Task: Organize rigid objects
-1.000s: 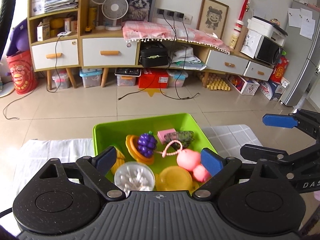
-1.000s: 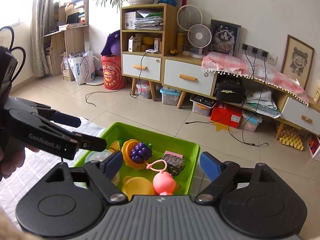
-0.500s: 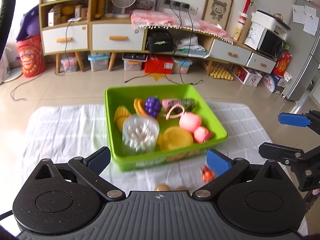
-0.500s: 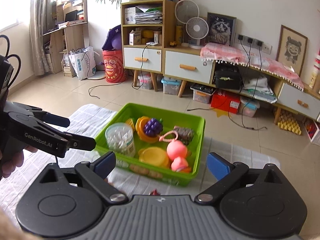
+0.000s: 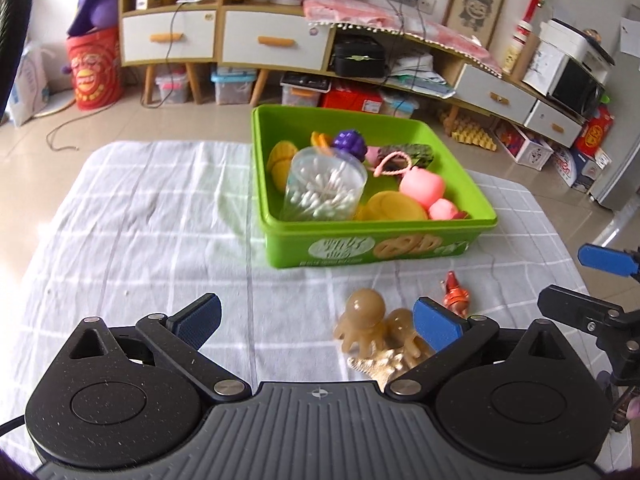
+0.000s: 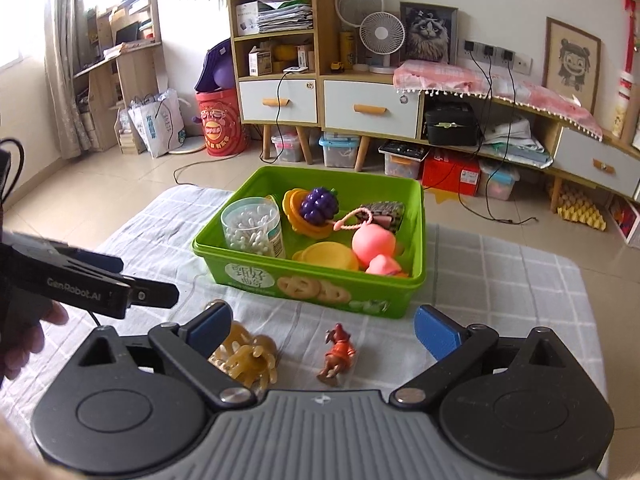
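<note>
white checked cloth is spread over the tabletop, and behind it a tiled floor and a low cabinet with white drawers are seen. from the left wrist view, a green bin stands on the cloth, a little to the right of the middle. it is filled with a clear jar of cotton swabs, a purple grape toy, a pink round toy and a yellow lid. in front of the bin, two tan octopus toys lie on the cloth, touching each other, and a small red figure lies just to their right. the left gripper is held above the cloth with its fingers spread wide; they have just been opening, and nothing is gripped between them. the right gripper is seen at the right edge.

from the right wrist view, the same green bin is seen beyond the fingers. the small red figure lies on the cloth between the fingers of the right gripper, but it is not touched. these fingers are wide apart and have just been opening. the tan octopus toys lie beside the left finger, partly hidden by it. the left gripper is seen at the left edge, held by a hand.
</note>
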Available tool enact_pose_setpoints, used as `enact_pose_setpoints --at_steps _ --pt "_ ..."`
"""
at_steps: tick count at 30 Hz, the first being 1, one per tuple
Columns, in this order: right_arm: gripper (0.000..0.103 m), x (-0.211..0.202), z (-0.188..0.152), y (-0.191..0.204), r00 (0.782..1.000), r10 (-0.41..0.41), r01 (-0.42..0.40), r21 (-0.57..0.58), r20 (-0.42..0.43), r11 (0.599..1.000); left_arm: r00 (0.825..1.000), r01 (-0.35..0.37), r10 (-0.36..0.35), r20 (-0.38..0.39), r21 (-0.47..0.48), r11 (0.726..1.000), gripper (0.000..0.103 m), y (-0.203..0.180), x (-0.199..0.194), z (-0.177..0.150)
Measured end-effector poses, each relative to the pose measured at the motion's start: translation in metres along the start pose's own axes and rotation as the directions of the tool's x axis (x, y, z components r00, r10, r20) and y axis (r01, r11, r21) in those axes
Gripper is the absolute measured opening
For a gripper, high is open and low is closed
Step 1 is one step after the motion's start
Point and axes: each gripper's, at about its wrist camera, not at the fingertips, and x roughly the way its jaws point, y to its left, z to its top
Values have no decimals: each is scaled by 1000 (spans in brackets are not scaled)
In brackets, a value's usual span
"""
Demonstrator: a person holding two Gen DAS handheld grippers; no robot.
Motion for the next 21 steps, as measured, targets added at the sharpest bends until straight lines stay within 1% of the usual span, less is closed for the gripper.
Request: enact_pose_setpoints --at_steps 4,6,8,10,12,14,16,18,20,21 --pt "74 3 -15 -6 999 -3 0 84 34 996 1000 -15 15 3 -7 1000 101 3 7 -10" --pt "75 7 -22 -13 999 -5 -1 140 41 990 1000 -14 14 18 -10 1000 101 4 9 -14" --pt "75 15 -29 -20 999 -1 -7 194 37 981 999 -14 14 29 -13 1000 101 6 14 -17" --pt "75 25 -33 -24 1000 -8 5 215 15 977 999 -15 15 37 -15 1000 101 7 19 -20" --pt "75 34 -39 -20 1000 -30 29 175 7 984 999 -7 8 37 -11 1000 100 8 24 -22" --pt "75 43 -43 -9 999 -35 36 78 -25 996 999 4 -4 49 1 1000 98 6 27 -21" --pt "75 49 -46 3 999 -7 7 2 -45 1000 998 22 -22 64 15 1000 97 3 30 -20" --pt "75 54 -49 11 997 37 -38 -20 -72 999 997 41 -42 62 16 999 92 1 35 -20" --pt "75 59 -53 19 993 69 -72 -31 -97 997 997 66 -66 47 -2 998 83 1 41 -20" --pt "75 62 -54 24 991 79 -83 -41 -107 996 996 76 -75 38 -14 997 81 1 44 -20"
